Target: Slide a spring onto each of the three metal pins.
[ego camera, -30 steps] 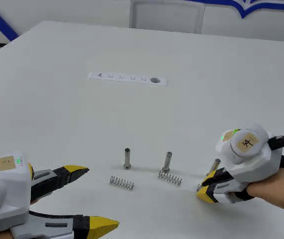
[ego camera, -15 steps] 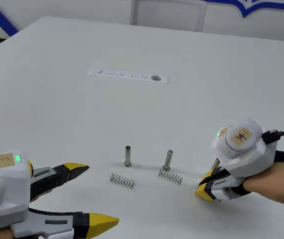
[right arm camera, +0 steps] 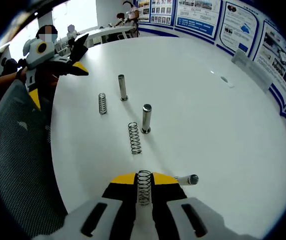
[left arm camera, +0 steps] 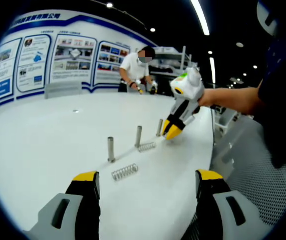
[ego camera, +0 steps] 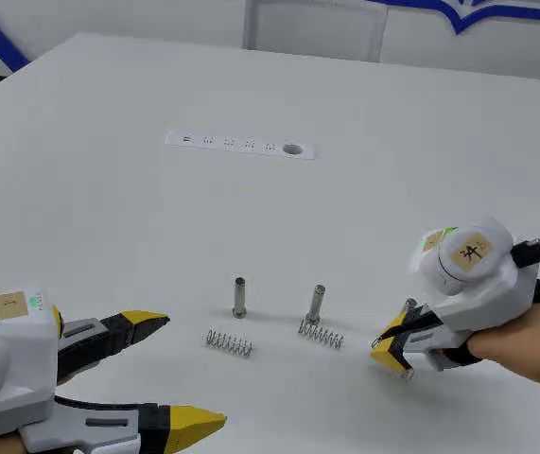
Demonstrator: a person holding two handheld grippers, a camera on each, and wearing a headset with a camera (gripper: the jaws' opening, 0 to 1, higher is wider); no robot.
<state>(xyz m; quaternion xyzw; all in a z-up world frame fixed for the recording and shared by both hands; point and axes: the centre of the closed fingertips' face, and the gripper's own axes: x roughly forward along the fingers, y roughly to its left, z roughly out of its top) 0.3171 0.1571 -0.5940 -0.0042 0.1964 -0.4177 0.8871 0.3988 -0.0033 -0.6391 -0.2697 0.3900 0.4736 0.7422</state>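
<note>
Spring (right arm camera: 144, 189) pinched between right gripper (right arm camera: 144, 178) jaws.

A corporate showroom is suggested by blue-and-white display boards (left arm camera: 57, 55) on the wall and a socket strip (ego camera: 239, 145) set into the white table (ego camera: 421, 189).

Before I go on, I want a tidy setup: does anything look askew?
Nothing stands out. All three metal pins stand upright, two springs lie flat, and the right tool grips the third spring.

pins (ego camera: 239, 296) and loose springs (ego camera: 229, 342) dot the open table (ego camera: 109, 208).
</note>
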